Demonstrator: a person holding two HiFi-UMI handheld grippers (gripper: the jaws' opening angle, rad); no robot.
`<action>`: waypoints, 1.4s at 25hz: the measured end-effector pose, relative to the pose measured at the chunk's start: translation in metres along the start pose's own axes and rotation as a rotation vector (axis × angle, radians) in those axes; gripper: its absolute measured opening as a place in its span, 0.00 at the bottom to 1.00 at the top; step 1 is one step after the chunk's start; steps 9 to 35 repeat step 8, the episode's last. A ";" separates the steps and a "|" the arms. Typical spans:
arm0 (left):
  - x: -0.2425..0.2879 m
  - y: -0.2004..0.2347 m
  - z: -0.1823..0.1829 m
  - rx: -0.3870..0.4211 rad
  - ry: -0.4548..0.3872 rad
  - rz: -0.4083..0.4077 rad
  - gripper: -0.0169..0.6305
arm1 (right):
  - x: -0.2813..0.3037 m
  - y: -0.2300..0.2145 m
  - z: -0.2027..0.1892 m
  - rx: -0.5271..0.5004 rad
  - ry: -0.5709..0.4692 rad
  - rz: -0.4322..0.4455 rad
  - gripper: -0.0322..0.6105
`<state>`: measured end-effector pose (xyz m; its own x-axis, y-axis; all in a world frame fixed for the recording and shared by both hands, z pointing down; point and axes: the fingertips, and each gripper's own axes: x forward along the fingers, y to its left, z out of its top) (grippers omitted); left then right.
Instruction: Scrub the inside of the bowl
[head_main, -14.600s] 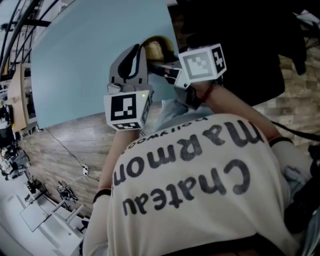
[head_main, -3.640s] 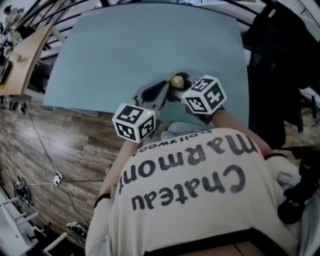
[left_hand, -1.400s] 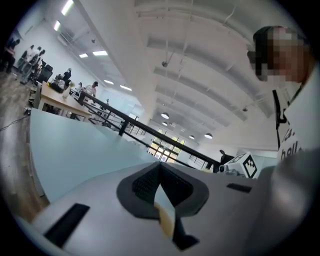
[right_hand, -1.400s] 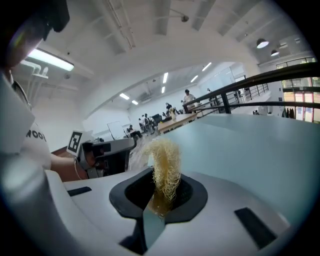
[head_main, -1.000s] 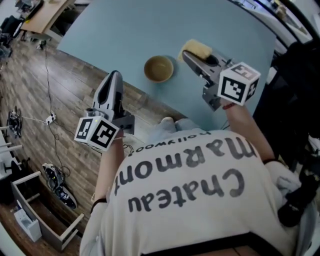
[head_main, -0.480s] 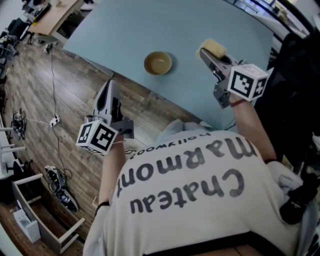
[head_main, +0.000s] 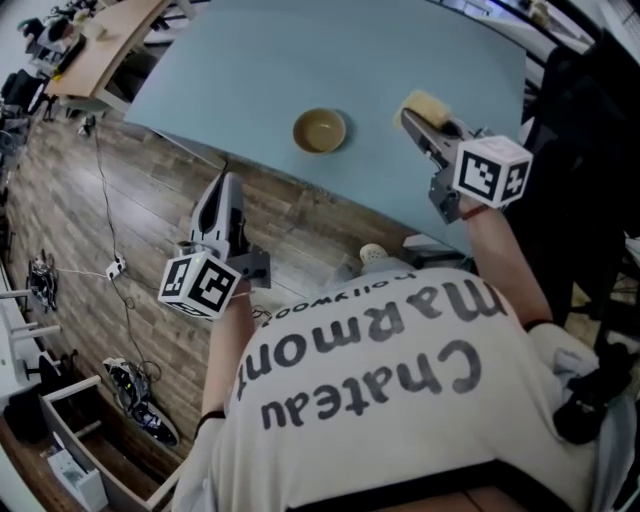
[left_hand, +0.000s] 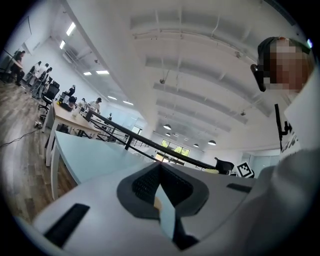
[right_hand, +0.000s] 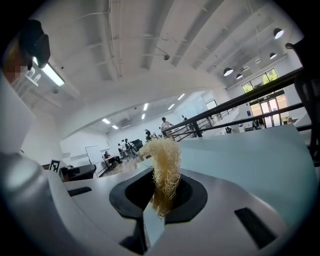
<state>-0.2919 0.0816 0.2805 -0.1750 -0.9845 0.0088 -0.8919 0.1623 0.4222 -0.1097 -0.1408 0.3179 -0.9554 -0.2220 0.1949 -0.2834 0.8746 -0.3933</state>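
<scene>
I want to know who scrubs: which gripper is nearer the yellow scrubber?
Right. The right gripper is shut on the scrubber; the left gripper hangs off the table edge, across the bowl from it.

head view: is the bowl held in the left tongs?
No, the bowl sits alone on the table, while the left tongs are well apart from it, past the table edge.

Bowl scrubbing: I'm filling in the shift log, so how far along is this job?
Looks done: the bowl stands upright on the table, with neither gripper on it. In hand: the right gripper is shut on the fibrous scrubber, off to the bowl's right; the left gripper is shut, empty, over the floor. Left: putting the scrubber down; whether the inside is clean I cannot tell.
</scene>
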 end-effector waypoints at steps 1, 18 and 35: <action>-0.004 0.002 0.000 -0.003 -0.001 0.003 0.03 | -0.001 0.002 -0.003 -0.002 0.004 -0.004 0.14; -0.038 0.009 -0.025 -0.018 0.009 0.024 0.03 | -0.025 -0.005 -0.039 0.015 0.028 -0.057 0.15; -0.038 0.009 -0.025 -0.018 0.009 0.024 0.03 | -0.025 -0.005 -0.039 0.015 0.028 -0.057 0.15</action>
